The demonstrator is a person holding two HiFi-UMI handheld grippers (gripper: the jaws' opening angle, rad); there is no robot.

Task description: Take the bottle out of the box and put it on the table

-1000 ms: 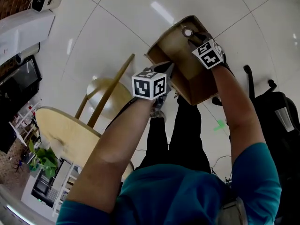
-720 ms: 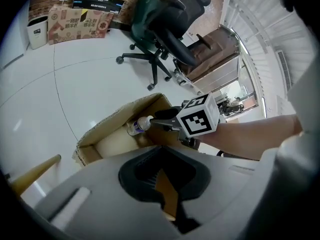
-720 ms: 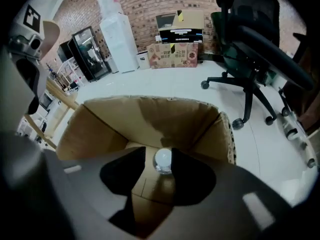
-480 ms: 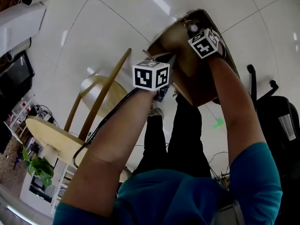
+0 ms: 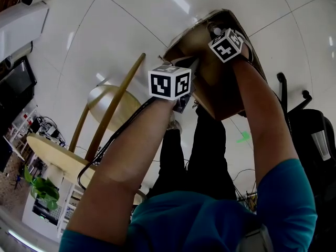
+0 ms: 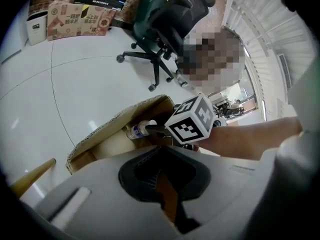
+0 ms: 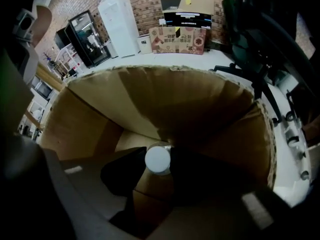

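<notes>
- Fingers of the left gripper (image 6: 165, 184) are pressed together on a strip of brown cardboard, the near-left edge of the box (image 6: 100, 136). Nothing else is in them. A round wooden tabletop (image 5: 52, 151) lies well off to the left.
- Box: brown corrugated cardboard, tilted, with its open side turned up toward the person. A white tiled floor (image 5: 131, 25) is under it.
- Bottle (image 7: 157, 159): inside the box, near its far side. Its white cap faces the opening, with a clear neck just below the cap.
- Right gripper (image 7: 158, 168): reaches down into the box. Its jaws have just been closing. They now sit one on each side of the bottle's cap and appear to rest against it, at a middling width.
- Black office chair (image 6: 165, 19): stands on the floor to the right, beyond the box and apart from it.
</notes>
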